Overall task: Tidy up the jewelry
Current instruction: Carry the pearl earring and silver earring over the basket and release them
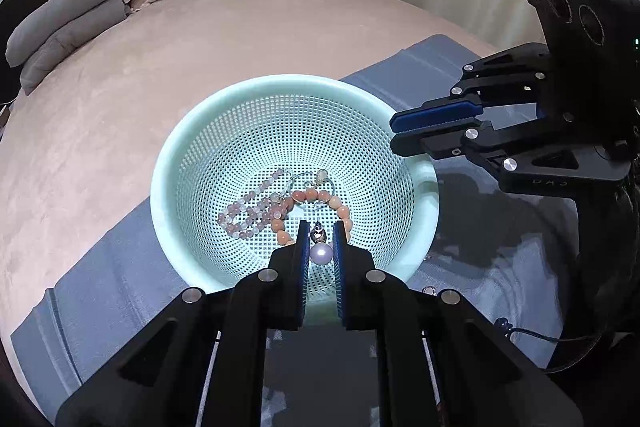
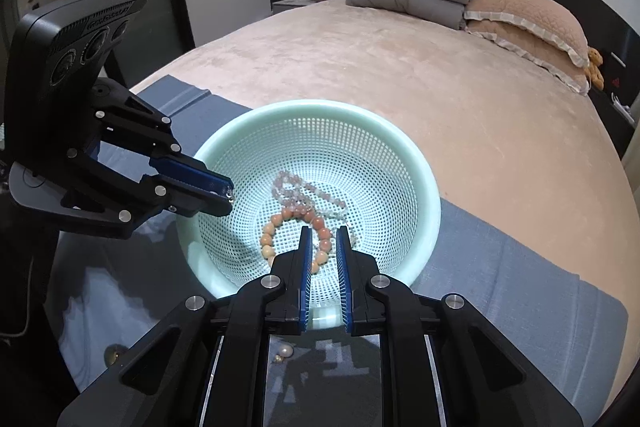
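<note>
The left hand-held gripper [image 1: 321,233], at the lower centre of its view, is clamped on a pearl earring [image 1: 321,251] above the green basket [image 1: 192,163]. The right hand-held gripper [image 2: 324,239] is pinched nearly together, with nothing visible between its pads. Two bead bracelets [image 1: 256,211] lie in the basket's bottom. If the earring is let go off-centre, it could strike the rim and bounce onto the blue cloth [image 1: 120,267].

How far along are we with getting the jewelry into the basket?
Done: the pink bead strand and peach bead bracelet lie in the green basket. In hand: the left gripper holds a pearl earring over the basket, not yet released. Left: another pearl piece lies on the blue cloth; the right gripper carries nothing.
</note>
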